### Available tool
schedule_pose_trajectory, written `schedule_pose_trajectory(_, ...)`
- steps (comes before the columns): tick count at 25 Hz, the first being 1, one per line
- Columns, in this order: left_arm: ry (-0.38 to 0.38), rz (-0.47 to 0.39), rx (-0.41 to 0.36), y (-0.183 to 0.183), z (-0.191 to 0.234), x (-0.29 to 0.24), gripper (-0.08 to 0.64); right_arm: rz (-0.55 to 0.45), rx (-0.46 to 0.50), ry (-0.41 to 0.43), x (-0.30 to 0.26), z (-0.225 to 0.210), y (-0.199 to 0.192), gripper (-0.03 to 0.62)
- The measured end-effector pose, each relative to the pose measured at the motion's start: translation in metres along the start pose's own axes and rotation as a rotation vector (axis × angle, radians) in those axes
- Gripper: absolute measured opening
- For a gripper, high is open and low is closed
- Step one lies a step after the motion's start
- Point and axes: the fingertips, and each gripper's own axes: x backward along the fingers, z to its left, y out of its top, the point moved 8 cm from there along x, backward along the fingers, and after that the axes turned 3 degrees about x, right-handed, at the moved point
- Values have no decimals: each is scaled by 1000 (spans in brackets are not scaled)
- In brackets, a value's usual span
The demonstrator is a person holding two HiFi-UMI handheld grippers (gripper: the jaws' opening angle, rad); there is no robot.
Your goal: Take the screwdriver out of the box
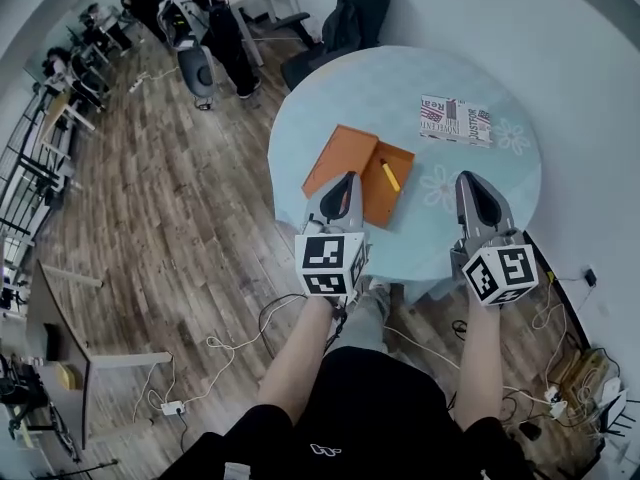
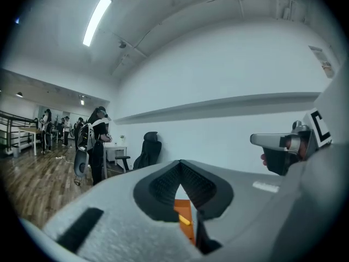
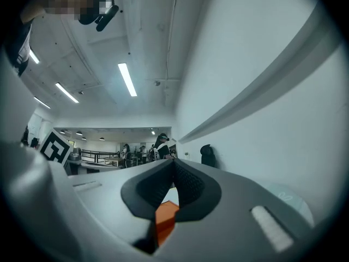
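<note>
An open orange box [image 1: 372, 203] lies on the round pale-blue table [image 1: 380, 93], its lid [image 1: 338, 156] folded out to the left. A yellow screwdriver [image 1: 389, 176] rests inside the box. My left gripper [image 1: 349, 178] is shut and empty, hovering over the box's near left part. My right gripper [image 1: 466, 178] is shut and empty, to the right of the box above bare table. In the left gripper view the box [image 2: 188, 231] and screwdriver [image 2: 184, 219] show through the slit below the closed left gripper [image 2: 180, 162]. The right gripper view shows the box [image 3: 165, 218] beneath the closed right gripper [image 3: 173, 161].
A printed book [image 1: 455, 120] lies at the table's far right. A black office chair [image 1: 355, 13] stands behind the table. People stand farther off at the upper left [image 1: 215, 18]. Cables [image 1: 240, 343] trail over the wooden floor near my feet.
</note>
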Motion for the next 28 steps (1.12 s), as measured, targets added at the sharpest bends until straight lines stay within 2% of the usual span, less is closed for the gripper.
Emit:
schedule_pose_trajectory(4,21,24,38,-13,22,-51,5,40,-35,0,-45,-23,-24,8)
schedule_pose_trajectory(9,80,67,131,-32,62,-110,5,146,-39,26,-113,-51,-51,8)
schedule_pose_trajectory(12,110,105,181,-50,97,-135,5,217,-52,44,-156,-55,-76,8)
schedule_pose_trajectory(16,131,166,214,-71,129,-159,5,254,-52,135,-196,-49,-96,8)
schedule_pose_trajectory(19,138,208,245,-89,142,-177,5,308,-49,141,-216,-52,-117,11)
schedule_pose_trajectory(21,133,233,253,-98,145,-184,5,416,-34,144,-224,-53,-137,26)
schedule_pose_trajectory(23,126,248,254,-102,146,-190,5,592,-6,167,-235,-53,-163,58)
schedule_pose_trajectory(25,123,260,261,-105,147,-194,5,772,6,223,-246,-47,-190,95)
schedule_pose_trajectory(26,124,266,266,-108,148,-195,5,842,6,257,-252,-42,-202,129)
schedule_pose_trajectory(28,130,278,276,-113,149,-197,5,954,22,315,-263,-35,-222,153)
